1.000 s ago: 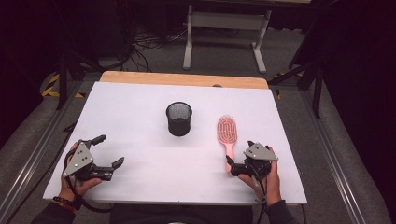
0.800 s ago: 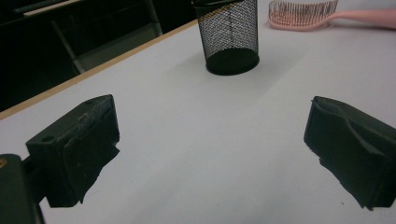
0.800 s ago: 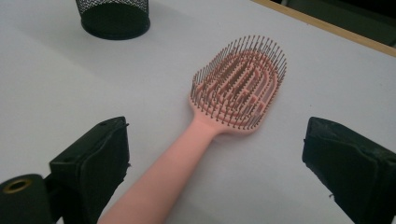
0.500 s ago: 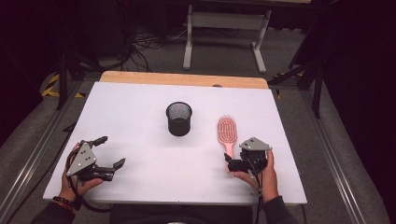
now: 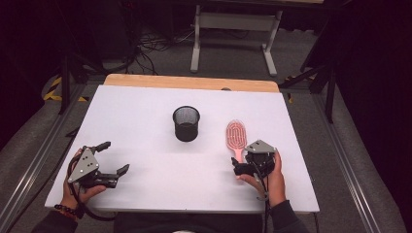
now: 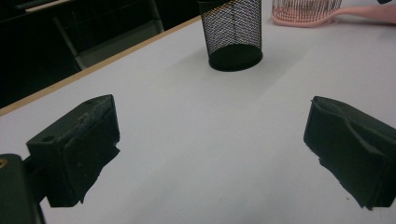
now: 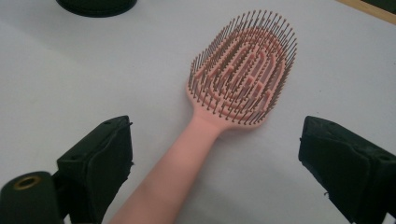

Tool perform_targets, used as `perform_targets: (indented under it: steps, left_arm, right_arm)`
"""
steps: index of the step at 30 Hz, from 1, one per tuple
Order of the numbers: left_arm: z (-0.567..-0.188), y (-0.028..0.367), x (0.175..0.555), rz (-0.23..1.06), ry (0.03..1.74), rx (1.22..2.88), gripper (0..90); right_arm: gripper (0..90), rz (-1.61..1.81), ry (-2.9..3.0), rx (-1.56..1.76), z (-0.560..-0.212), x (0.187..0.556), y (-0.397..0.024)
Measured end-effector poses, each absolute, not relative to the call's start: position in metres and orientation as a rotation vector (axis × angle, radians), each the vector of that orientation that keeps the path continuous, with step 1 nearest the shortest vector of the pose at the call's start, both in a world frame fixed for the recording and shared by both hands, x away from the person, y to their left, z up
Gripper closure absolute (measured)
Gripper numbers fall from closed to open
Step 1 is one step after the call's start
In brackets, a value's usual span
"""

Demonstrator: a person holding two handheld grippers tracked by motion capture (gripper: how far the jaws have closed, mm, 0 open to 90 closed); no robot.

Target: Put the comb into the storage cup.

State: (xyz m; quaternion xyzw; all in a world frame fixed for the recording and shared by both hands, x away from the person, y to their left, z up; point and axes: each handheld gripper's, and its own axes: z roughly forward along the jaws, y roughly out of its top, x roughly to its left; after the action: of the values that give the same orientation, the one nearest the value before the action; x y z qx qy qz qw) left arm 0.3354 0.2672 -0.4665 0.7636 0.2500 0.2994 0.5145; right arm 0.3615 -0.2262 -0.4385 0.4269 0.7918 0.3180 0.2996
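A pink hairbrush (image 5: 236, 133) lies bristles up on the white table (image 5: 145, 107), right of centre, with its handle toward me. My right gripper (image 5: 241, 164) is open at the handle's end. In the right gripper view the hairbrush (image 7: 245, 70) has its handle running between the right gripper's (image 7: 215, 130) wide-apart jaws, untouched by either. A black mesh cup (image 5: 186, 124) stands upright mid-table. My left gripper (image 5: 114, 156) is open near the front left, held low over bare table. In the left gripper view the left gripper (image 6: 212, 112) points at the cup (image 6: 231, 32), well short of it.
A wooden strip (image 5: 189, 82) runs along the table's far edge. Behind it, on the floor, stand a grey metal frame (image 5: 233, 22) and cables. The cup's base (image 7: 95, 5) shows at the top of the right gripper view. Bare white surface lies between the two grippers.
My right gripper has shifted left and slightly forward, so its jaws now sit on either side of the brush handle. The left gripper has barely moved.
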Motion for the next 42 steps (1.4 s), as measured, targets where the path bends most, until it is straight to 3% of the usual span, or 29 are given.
perform_targets:
  steps: [19, 21, 23, 28, 34, 36, 42]
  left_arm:
    - [-0.466, 0.269, 0.336, 0.724, 0.601, 1.841, 4.7]
    - [-0.466, 0.268, 0.335, 0.720, 0.605, 1.837, 5.0]
    - [-0.466, 0.269, 0.335, 0.722, 0.603, 1.840, 5.1]
    - [-0.466, 0.268, 0.334, 0.717, 0.605, 1.837, 5.4]
    - [-0.466, 0.268, 0.336, 0.721, 0.597, 1.849, 5.4]
    - [-0.466, 0.268, 0.336, 0.719, 0.598, 1.846, 5.4]
    - [-0.467, 0.268, 0.336, 0.717, 0.596, 1.846, 5.4]
  right_arm:
    - [12.5, 0.781, 2.174, 1.091, -0.454, 0.360, -0.221]
    - [17.2, 0.801, 2.182, 1.047, -0.454, 0.357, -0.221]
    - [28.3, 0.839, 2.207, 0.975, -0.454, 0.354, -0.221]
    - [65.6, 0.921, 2.261, 0.878, -0.451, 0.348, -0.220]
    - [86.1, 0.968, 2.325, 0.806, -0.449, 0.348, -0.220]
    - [89.9, 0.964, 2.347, 0.785, -0.450, 0.350, -0.218]
    - [90.0, 0.945, 2.417, 0.763, -0.453, 0.357, -0.216]
